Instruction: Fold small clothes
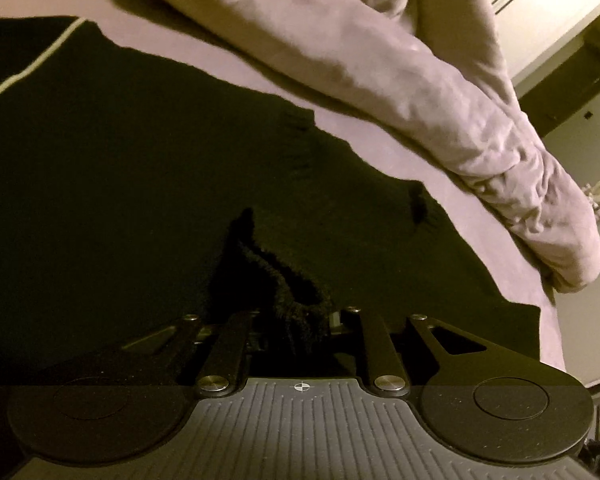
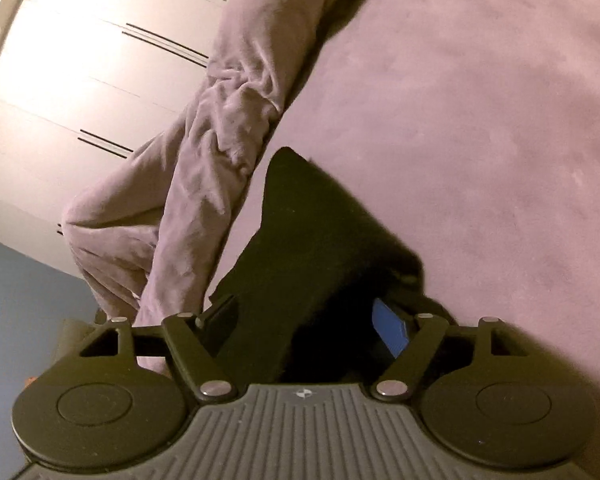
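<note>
Beside the rolled duvet, the left gripper pinches a soft, light black garment; the right gripper stands spread around its corner, likely best gripped at edges.

Black garment fuzzy matt knit, duvet crinkled soft cloth, bed sheet smooth matt fabric, wardrobe glossy.

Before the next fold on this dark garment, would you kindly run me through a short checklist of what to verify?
1. Left gripper pinching the black garment: ok, fuzzy cloth bunched between its fingers.
2. Right gripper free of cloth: cannot tell; jaws wide, fabric between them.
3. Garment lying flat: not ok, a ridge rises near the left gripper.
4. Rolled blanket clear of the garment: ok.
5. Bed sheet smooth: ok.
</note>
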Available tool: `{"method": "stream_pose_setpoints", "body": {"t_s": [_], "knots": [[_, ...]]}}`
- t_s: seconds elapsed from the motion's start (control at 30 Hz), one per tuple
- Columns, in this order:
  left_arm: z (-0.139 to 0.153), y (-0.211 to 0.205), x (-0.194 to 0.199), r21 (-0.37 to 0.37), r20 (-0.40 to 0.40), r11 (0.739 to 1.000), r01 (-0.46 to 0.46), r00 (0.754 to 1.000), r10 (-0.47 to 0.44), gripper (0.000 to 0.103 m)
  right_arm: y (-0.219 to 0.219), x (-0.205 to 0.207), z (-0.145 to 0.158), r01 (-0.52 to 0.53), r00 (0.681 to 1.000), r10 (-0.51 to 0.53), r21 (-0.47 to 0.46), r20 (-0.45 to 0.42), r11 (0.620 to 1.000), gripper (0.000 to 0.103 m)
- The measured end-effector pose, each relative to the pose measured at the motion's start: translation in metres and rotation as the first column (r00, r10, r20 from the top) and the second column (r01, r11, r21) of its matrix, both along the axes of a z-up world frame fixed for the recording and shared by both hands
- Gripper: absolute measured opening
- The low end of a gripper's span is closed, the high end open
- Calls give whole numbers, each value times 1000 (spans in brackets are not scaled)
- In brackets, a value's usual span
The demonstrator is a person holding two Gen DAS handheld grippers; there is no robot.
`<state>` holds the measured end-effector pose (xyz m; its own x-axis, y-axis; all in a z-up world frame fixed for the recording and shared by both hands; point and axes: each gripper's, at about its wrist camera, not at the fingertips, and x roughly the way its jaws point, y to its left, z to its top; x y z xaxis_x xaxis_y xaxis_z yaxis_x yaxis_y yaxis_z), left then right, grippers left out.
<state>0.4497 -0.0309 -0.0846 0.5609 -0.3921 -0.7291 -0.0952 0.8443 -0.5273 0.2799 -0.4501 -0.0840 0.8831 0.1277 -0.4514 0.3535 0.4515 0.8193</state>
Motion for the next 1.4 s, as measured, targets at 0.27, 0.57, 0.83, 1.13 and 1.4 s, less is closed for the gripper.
{"method": "stream_pose_setpoints", "body": {"t_s": [0.27,0.57,0.83,1.13,1.4], "knots": [[21,-1,5,31,137,998,53,989,-57,15,14,21,-2,-22,995,11,-114,-95,993,23],[-9,26,18,18,-47,997,-81,996,81,49,44,30,-14,-62,980,20,-208,-197,976,22],[13,104,-10,-4,-46,983,-186,982,185,82,74,26,4,-123,966,60,-243,-251,962,38],[12,294,-56,-105,-59,871,-479,878,476,66,164,17,12,-279,940,192,-313,-281,908,64],[-11,433,-61,-181,-95,683,-708,704,704,72,206,8,13,-208,952,111,-338,-285,918,70]]}}
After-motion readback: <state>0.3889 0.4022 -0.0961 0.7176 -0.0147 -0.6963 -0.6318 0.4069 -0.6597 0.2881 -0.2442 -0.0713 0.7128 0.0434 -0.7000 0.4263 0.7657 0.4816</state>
